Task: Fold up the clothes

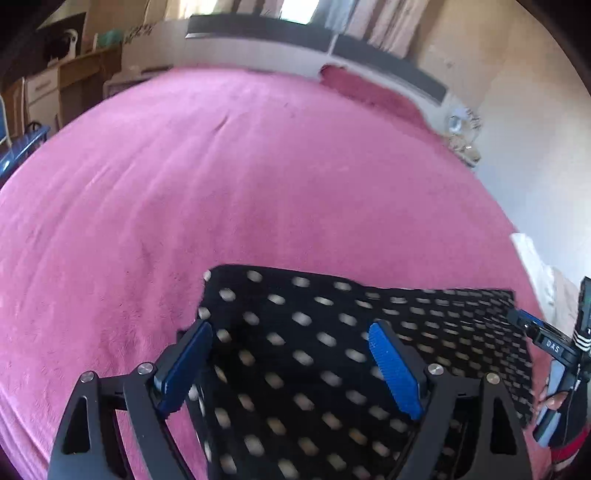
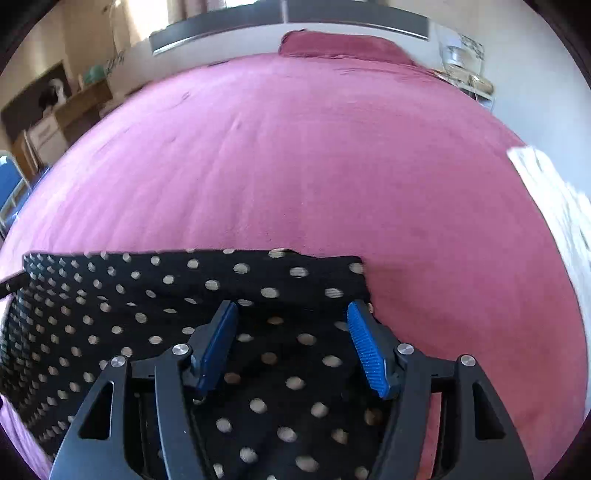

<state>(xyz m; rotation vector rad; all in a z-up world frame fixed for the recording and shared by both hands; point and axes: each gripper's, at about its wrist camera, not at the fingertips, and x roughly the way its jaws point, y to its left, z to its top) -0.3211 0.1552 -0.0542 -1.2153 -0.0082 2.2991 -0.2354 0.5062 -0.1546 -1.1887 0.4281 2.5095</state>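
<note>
Cloth (image 1: 351,350), black with dots, lies flat on the bed (image 1: 258,184), near edge. My left tongs (image 1: 291,365) and right tongs (image 2: 293,349) hang over it, both gaping, gripping nothing. Risk: pinching one layer only, so the fold drags crooked.

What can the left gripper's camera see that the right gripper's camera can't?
Only the left wrist view shows the right gripper coming in at the picture's right edge, held by a hand, and the left gripper with its jaws open.

Only the right wrist view shows the right gripper's blue pads from behind, standing apart and pinching nothing.

Both show the black polka-dot garment lying on the pink bedspread, the white cloth at the right, and the headboard.
</note>
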